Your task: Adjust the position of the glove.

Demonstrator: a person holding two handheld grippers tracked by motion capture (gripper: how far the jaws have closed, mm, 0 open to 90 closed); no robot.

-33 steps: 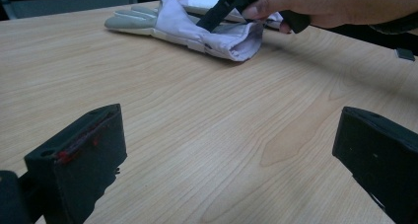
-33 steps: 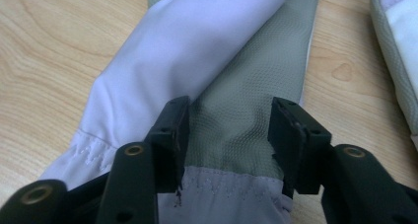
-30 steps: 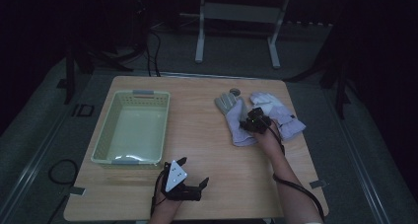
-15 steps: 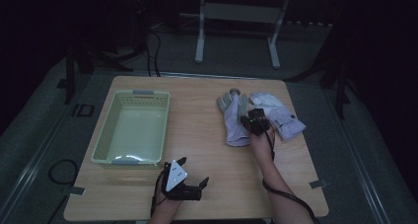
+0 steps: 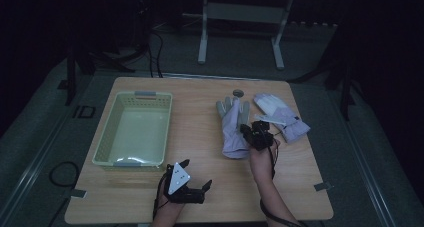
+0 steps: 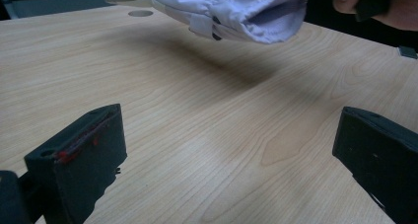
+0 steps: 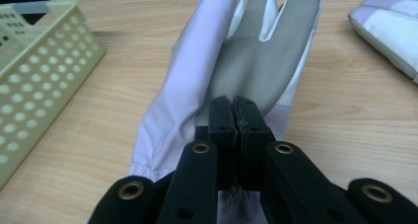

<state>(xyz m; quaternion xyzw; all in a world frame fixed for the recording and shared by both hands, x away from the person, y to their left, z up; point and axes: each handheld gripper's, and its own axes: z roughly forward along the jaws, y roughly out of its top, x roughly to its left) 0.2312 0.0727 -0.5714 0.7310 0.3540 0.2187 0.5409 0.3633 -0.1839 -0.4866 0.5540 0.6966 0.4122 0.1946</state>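
Observation:
A lavender glove with a grey palm (image 5: 231,122) lies right of the table's middle. Its cuff end hangs a little above the wood in the left gripper view (image 6: 231,12). My right gripper (image 5: 246,130) is shut on that cuff, and its own view shows the jaws (image 7: 236,115) pinched together on the fabric below the grey palm (image 7: 256,61). A second pale glove (image 5: 280,116) lies flat just to the right (image 7: 389,26). Near the front edge my left gripper (image 5: 196,173) rests on the table, its jaws standing wide apart (image 6: 226,150) over bare wood.
A pale green perforated basket (image 5: 106,132) with nothing in it stands at the table's left (image 7: 44,61). A small round grey thing (image 5: 238,92) lies beyond the gloves' fingertips (image 6: 140,13). A metal stand and cables are on the dark floor behind the table.
My right hand has drawn back toward the near side with the glove's cuff in its jaws, and the cuff has risen off the wood. The left gripper has not moved.

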